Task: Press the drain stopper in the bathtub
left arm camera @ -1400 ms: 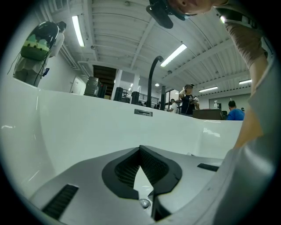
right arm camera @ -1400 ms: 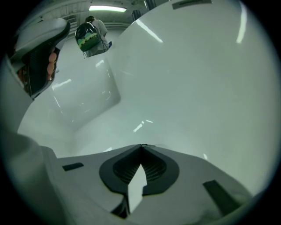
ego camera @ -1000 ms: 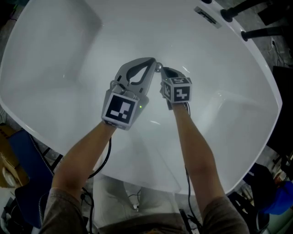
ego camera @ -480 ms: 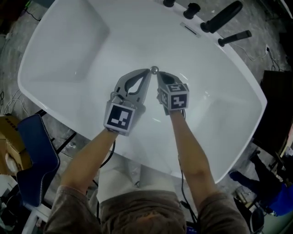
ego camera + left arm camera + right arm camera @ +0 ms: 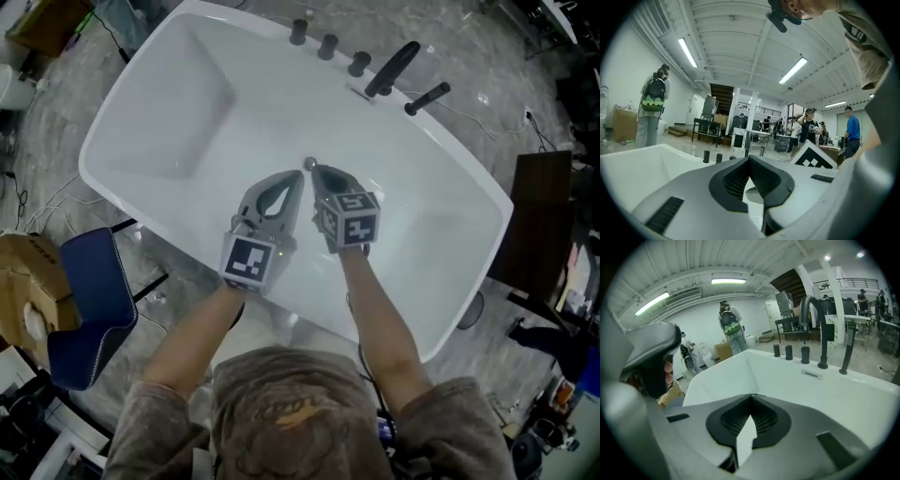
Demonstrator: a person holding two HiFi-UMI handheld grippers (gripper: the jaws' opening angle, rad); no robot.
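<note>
A white bathtub (image 5: 187, 122) fills the head view. Its small round chrome drain stopper (image 5: 309, 163) sits on the tub floor near the tap side. Both grippers hang over the tub's middle, side by side, with their tips pointing at the stopper. My left gripper (image 5: 299, 174) is shut with nothing in it, and its tips (image 5: 749, 158) meet. My right gripper (image 5: 316, 170) is shut and empty too, jaws closed (image 5: 751, 395). I cannot tell how high either tip is above the stopper. Neither gripper view shows the stopper.
On the tub's far rim stand three dark knobs (image 5: 327, 45), a black spout (image 5: 392, 67) and a hand shower (image 5: 427, 97). A blue chair (image 5: 89, 300) and cardboard box (image 5: 28, 291) are at the left, a dark cabinet (image 5: 530, 225) at the right. A person with a backpack (image 5: 729, 331) stands beyond.
The head view has risen, so the tub looks smaller and its surroundings show. Both grippers have come up with it, still shut and still pointing at the stopper.
</note>
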